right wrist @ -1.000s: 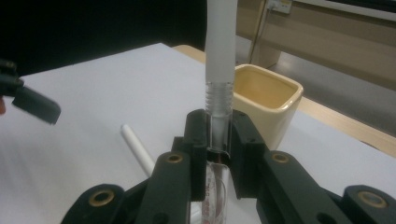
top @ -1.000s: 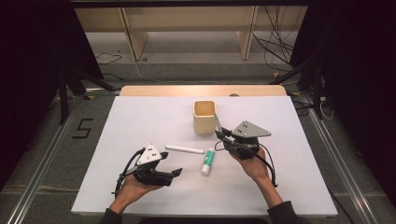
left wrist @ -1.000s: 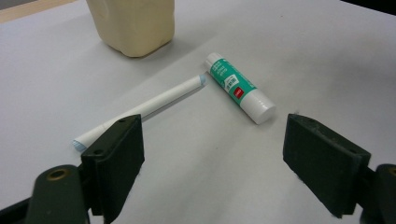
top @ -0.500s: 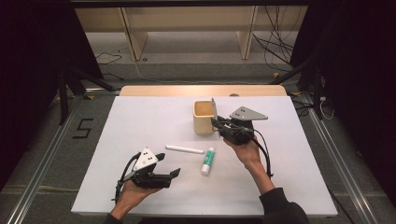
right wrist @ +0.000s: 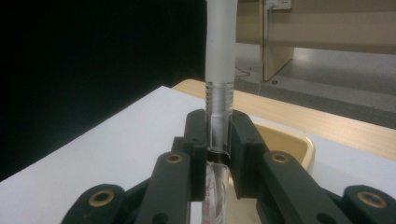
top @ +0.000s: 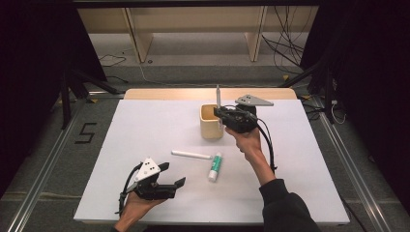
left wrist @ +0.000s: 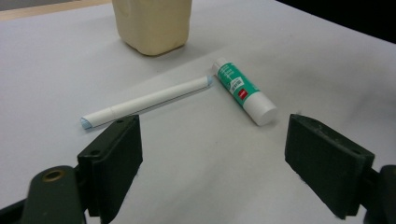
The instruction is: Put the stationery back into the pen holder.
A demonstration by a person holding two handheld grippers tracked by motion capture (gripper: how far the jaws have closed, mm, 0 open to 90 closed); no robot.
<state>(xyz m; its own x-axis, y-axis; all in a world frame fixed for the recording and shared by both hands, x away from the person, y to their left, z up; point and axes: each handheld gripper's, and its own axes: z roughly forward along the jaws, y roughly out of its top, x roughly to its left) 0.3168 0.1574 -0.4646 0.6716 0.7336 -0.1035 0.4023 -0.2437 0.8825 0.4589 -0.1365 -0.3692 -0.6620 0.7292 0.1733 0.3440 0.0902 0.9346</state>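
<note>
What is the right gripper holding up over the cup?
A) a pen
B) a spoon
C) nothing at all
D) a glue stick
A: the right gripper is shut on a pen that stands upright just above the beige cup, while the glue stick lies on the white table.
</note>
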